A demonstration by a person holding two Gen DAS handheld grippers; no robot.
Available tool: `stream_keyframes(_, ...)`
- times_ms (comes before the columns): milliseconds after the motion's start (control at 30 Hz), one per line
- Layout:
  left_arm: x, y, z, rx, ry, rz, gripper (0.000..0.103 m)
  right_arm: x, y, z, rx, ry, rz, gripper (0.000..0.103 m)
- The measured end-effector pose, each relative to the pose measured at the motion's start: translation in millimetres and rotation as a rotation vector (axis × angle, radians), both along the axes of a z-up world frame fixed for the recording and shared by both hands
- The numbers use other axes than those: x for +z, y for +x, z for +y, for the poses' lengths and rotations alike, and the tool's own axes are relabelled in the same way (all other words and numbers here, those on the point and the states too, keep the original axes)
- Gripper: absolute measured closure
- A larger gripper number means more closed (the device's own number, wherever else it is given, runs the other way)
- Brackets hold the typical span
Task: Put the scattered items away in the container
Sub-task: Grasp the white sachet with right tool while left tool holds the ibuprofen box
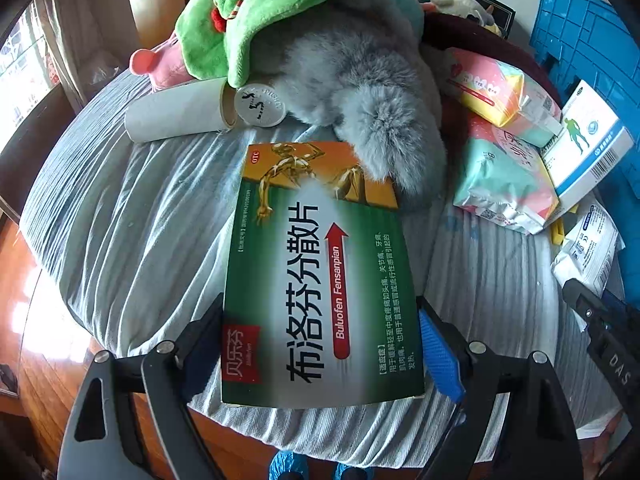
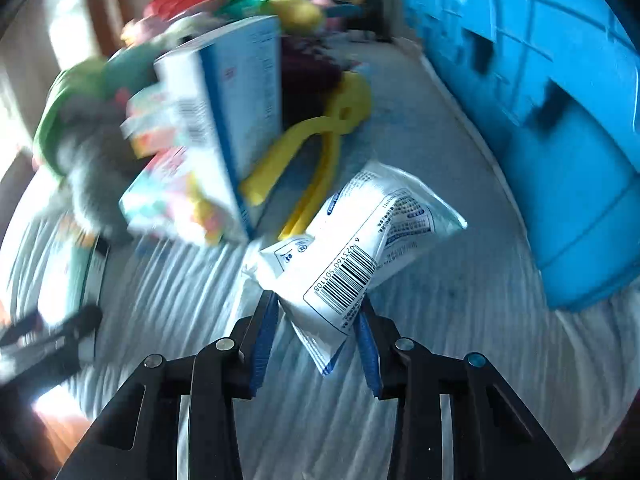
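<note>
My left gripper (image 1: 320, 312) is shut on a green and orange medicine box (image 1: 320, 280), gripped by its long sides above the grey striped cloth (image 1: 140, 220). My right gripper (image 2: 320, 308) is shut on a white sachet pack with a barcode (image 2: 360, 240), lifted off the cloth. The blue crate (image 2: 540, 100) stands to the right of it and also shows in the left wrist view (image 1: 580, 32). The right wrist view is motion-blurred.
A grey plush (image 1: 360, 92), a green plush (image 1: 260, 12), a white tube (image 1: 180, 112), pastel packets (image 1: 500, 176) and a white and blue box (image 1: 588, 148) lie on the cloth. Yellow tongs (image 2: 320, 140) lie near the crate. Wooden floor lies past the cloth's edge.
</note>
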State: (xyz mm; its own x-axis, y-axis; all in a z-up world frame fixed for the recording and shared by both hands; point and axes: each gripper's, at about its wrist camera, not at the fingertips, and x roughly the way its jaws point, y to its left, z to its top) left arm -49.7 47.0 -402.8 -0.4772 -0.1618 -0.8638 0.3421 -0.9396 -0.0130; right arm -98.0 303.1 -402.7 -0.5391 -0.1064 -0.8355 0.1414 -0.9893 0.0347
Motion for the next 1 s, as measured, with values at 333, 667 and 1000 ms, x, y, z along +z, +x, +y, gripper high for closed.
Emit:
stream_keyframes(333,10.1,4.7,16.8,-0.024,-0.008,0.030,0.016,10.5,11.6,24.0,-0.048,-0.100,-0.021,0.040)
stream_keyframes(667,9.9,2.3,32.4,-0.055,-0.016,0.041,0.016,3.3,-9.2,18.3,-0.120,-0.057,0.004,0.069)
stream_keyframes(1000,54.8,26.7,31.3,-0.081,-0.033,0.129,0.016,42.8,40.8,-1.4,-0.030,0.003,0.114,0.078)
